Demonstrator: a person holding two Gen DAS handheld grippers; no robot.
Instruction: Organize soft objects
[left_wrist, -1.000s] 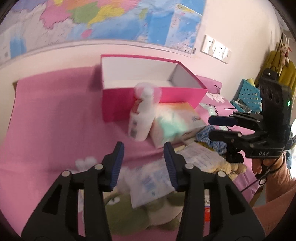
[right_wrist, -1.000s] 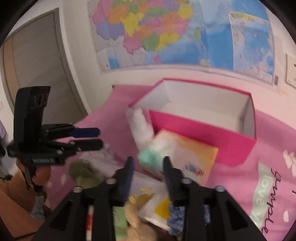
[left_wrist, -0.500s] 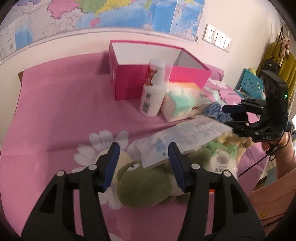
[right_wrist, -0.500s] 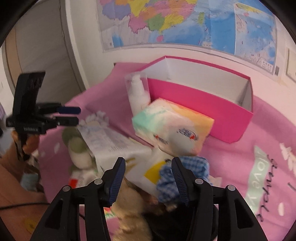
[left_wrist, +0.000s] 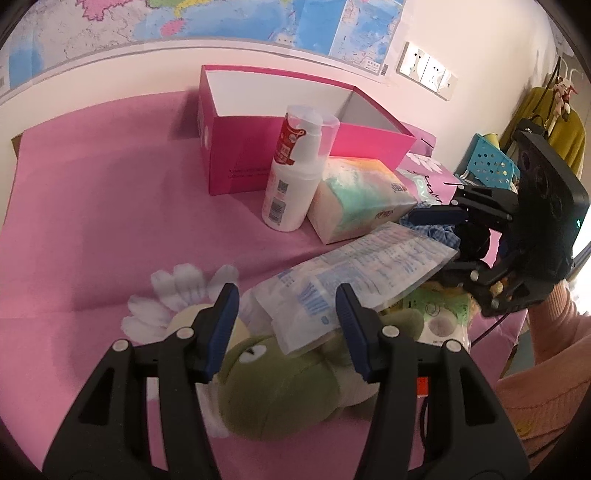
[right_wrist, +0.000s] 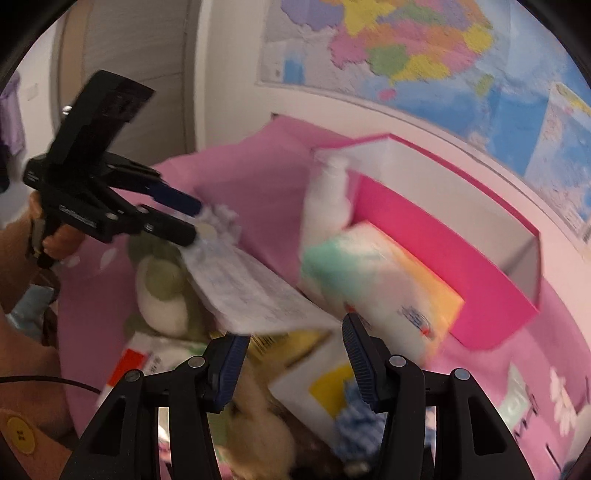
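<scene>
A pile of soft things lies on the pink cloth: a green plush frog, a flat clear printed pack on top of it, a pastel tissue pack, a blue checked cloth and a tan plush. My left gripper is open just above the frog and the pack's near end. My right gripper is open over the pile's other side, empty; its view is blurred. An open pink box stands behind.
A white pump bottle stands upright against the box front, beside the tissue pack. A blue basket and hanging clothes are at the far right. A map hangs on the wall behind. The cloth's left part is bare.
Both grippers have opened wider and come lower and closer to the pile. The right gripper has swung left and its view is now motion-blurred.
</scene>
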